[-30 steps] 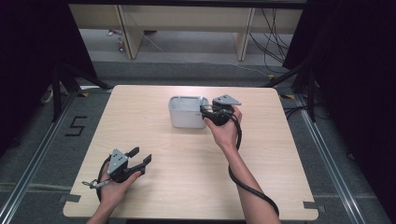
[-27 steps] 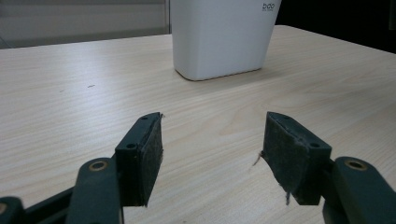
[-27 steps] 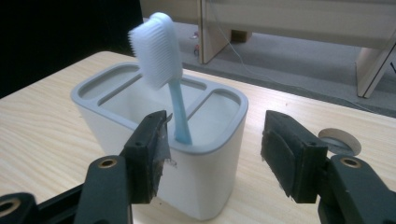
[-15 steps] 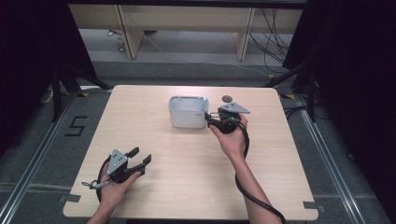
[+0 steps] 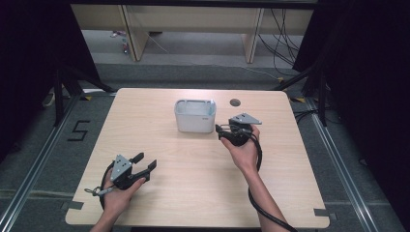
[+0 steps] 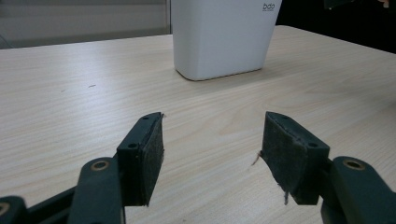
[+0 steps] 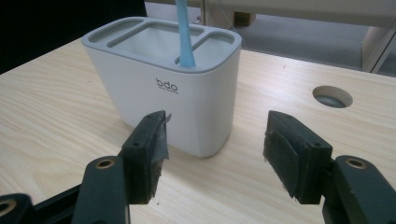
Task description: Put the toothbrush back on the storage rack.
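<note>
Holder (image 7: 173, 88), a white plastic box with rounded corners and a grey slotted top, stands just beyond the right tool (image 7: 212, 140), whose padded jaws gape empty. A blue stick (image 7: 184, 32) rises from one slot. The left tool (image 6: 210, 149) rests open, well apart, on the pale wood-grain counter (image 5: 193, 169).

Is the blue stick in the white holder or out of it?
In: the blue stick stands in an end slot of the white holder.
</note>
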The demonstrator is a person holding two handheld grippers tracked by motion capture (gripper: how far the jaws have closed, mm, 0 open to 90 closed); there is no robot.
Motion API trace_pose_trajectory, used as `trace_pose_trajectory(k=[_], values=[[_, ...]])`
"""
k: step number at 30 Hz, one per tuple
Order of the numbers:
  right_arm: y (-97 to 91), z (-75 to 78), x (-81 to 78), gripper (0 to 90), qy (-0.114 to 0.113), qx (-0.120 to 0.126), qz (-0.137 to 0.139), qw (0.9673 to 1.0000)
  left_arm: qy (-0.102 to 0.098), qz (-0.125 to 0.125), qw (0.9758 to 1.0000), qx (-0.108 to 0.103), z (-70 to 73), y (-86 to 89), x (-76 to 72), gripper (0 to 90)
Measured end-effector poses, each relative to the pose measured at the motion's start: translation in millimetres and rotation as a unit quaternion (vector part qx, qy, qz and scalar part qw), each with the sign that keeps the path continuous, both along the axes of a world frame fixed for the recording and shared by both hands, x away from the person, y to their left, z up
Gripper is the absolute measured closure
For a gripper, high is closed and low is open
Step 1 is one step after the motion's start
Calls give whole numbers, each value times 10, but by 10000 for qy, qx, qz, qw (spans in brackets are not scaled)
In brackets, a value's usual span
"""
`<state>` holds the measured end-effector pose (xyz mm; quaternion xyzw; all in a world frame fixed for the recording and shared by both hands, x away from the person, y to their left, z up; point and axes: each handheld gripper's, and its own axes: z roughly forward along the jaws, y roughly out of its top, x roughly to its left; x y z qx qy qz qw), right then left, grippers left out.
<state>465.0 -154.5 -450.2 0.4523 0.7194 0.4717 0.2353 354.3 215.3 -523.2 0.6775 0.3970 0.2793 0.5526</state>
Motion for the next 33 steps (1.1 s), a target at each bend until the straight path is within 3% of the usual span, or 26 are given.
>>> trace_pose_trajectory(k=[5,8,9,10,17,19,21,22,24,25,26,28,29,30,32,33], values=[[-83,-20,-52,394,-22,-58,39,10000,3,23,10000,-3,0,1,-3,381],[-124,-36,-109,393,121,38,10,9999,62,88,9999,56,8,-1,-28,381],[-121,-31,-146,393,260,118,-101,9995,68,96,9999,50,8,-2,-30,381],[-157,-43,-131,393,110,-9,15,9999,76,101,9999,28,7,0,-32,381],[-297,-34,-245,393,214,-93,147,9996,85,119,9999,13,7,5,-34,381],[-339,-39,-270,393,162,-160,97,9997,-6,75,10000,-1,1,1,-17,381],[-386,-50,-285,393,256,-129,141,9995,82,136,9999,33,8,1,-37,381],[-404,-57,-304,394,240,-98,29,9997,81,138,9999,22,7,0,-38,382],[-455,-57,-337,394,215,-189,8,9996,79,141,9999,27,8,1,-37,381],[-469,-59,-374,394,303,-56,-75,9995,80,144,9999,30,8,1,-37,382],[-511,-54,-373,394,221,-226,8,9995,73,142,9999,35,7,-1,-36,382],[-548,-61,-428,396,285,-37,-127,9995,64,151,9999,33,6,-4,-38,382],[-573,-62,-436,396,278,-48,-100,9996,58,149,9999,39,7,-4,-38,383],[-618,-59,-440,396,215,-208,-50,9995,61,147,9999,46,7,-5,-37,383],[-649,-86,-444,396,252,-102,-75,9996,52,161,9998,52,7,-6,-38,383],[-634,-87,-474,396,466,61,-170,9988,53,170,9998,61,7,-6,-40,383]])
